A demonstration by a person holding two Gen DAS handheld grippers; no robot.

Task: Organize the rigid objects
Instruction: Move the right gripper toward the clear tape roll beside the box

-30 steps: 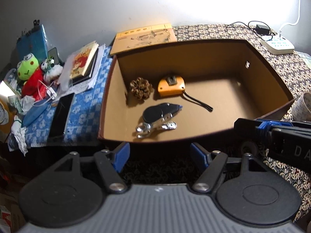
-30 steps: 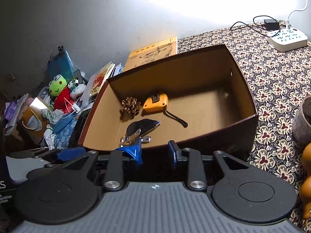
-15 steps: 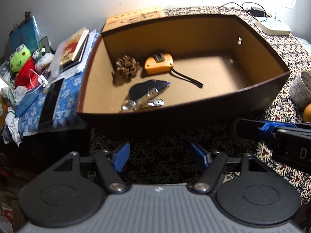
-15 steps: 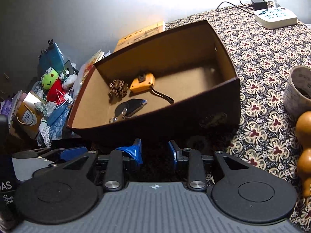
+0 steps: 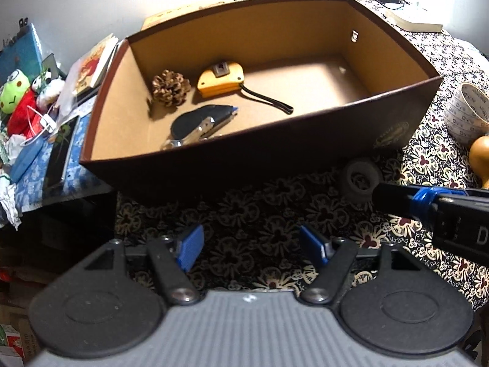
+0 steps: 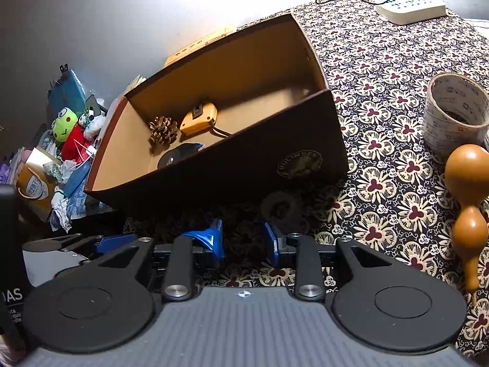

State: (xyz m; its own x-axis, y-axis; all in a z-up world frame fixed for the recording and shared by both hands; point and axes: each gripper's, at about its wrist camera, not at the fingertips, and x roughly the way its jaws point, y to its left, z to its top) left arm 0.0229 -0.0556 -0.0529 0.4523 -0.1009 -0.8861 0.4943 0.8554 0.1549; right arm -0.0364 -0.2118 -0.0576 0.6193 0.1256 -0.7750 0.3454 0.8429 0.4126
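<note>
A brown open box (image 5: 275, 150) (image 6: 302, 140) stands on the patterned tablecloth. Inside it lie a pine cone (image 5: 169, 87) (image 6: 163, 128), an orange tape measure (image 5: 220, 79) (image 6: 198, 117) and a black folding tool (image 5: 201, 120) (image 6: 180, 156). A small grey wheel (image 5: 360, 180) (image 6: 282, 208) lies on the cloth just in front of the box. My left gripper (image 5: 255, 244) is open and empty, short of the box's front wall. My right gripper (image 6: 244, 238) is also open and empty, with the wheel just ahead of it.
A tape roll (image 6: 455, 116) (image 5: 467, 113) and a wooden gourd (image 6: 467, 189) stand to the right of the box. A power strip (image 6: 409, 7) lies at the far right. Books, a phone and a frog plush (image 5: 13, 90) crowd the left side.
Both grippers have drawn back from over the box toward the near side. The box's front wall and the grey wheel have come into view. Both jaws stay open.
</note>
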